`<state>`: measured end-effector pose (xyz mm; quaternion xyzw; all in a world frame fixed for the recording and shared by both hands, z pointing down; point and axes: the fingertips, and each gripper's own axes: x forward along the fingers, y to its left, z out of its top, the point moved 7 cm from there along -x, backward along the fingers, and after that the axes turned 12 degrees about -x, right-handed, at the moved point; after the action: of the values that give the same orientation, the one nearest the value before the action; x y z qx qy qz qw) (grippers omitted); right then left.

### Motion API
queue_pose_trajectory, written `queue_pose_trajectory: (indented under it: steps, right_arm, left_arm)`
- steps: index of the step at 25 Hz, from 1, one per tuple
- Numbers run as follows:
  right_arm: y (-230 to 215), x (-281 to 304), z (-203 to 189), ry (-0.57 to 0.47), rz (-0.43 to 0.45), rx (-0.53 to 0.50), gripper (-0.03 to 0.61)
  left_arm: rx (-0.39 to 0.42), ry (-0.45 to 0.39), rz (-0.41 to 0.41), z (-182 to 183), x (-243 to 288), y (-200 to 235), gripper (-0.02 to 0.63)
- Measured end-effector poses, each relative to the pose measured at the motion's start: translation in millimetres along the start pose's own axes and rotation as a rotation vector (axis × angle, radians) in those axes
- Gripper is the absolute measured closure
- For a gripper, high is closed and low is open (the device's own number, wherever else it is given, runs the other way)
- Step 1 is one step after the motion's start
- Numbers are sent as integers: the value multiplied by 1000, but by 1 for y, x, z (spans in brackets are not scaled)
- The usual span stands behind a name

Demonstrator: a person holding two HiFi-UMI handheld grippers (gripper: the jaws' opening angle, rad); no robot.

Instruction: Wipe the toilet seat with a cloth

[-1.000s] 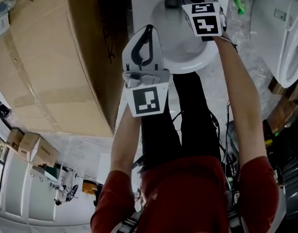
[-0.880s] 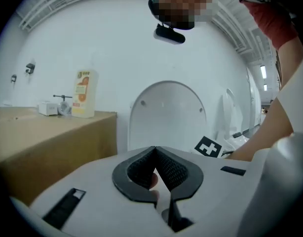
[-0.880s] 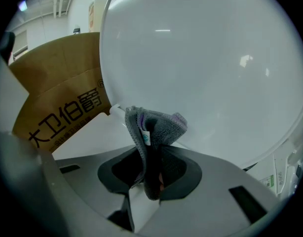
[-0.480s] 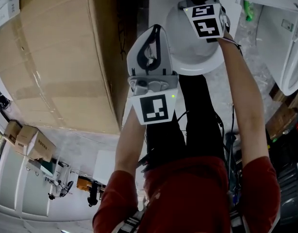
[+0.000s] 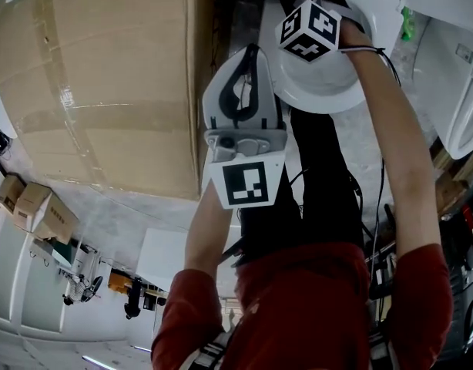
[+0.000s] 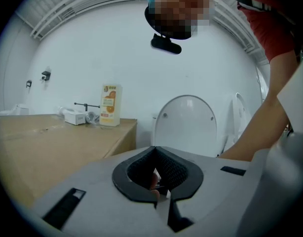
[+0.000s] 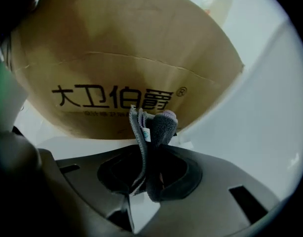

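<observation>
2 grippers in view. Left gripper [image 6: 155,150] had its jaws pressed together w/ nothing between them. Ahead of it stood 1 raised toilet lid [image 6: 186,122]. To its left lay 1 big cardboard box [image 6: 43,142], w/ 1 orange-and-white carton [image 6: 110,105] on top. Right gripper [image 7: 151,149] was clamped on 1 grey cloth [image 7: 159,125], bunched and sticking out past the tips, w/ the printed side of the box just ahead. In the head view the toilet seat [image 5: 329,95] lay right under the right gripper. A 2nd white fixture [image 5: 460,91] stood off to its right.
</observation>
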<state>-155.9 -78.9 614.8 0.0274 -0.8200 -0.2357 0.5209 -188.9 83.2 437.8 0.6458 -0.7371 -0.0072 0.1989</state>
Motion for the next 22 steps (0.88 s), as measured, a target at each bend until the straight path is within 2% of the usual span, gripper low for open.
queue_pose_trajectory:
  steps: [3, 9, 12, 17, 22]
  right_arm:
    - [25, -4, 11, -28, 58, -108, 485]
    - [89, -22, 23, -81, 139, -301, 485]
    - [117, -34, 25, -98, 177, -336, 485]
    - [181, -63, 22, -132, 246, -439, 485]
    - [233, -90, 9, -147, 333, -422, 485]
  left_arm:
    - [0, -2, -9, 1, -11, 4, 601]
    - [57, 7, -42, 0, -34, 3, 601]
    - [85, 7, -52, -2, -36, 3, 601]
    - [64, -13, -44, 2, -38, -4, 601]
    - [68, -13, -23, -7, -35, -7, 601]
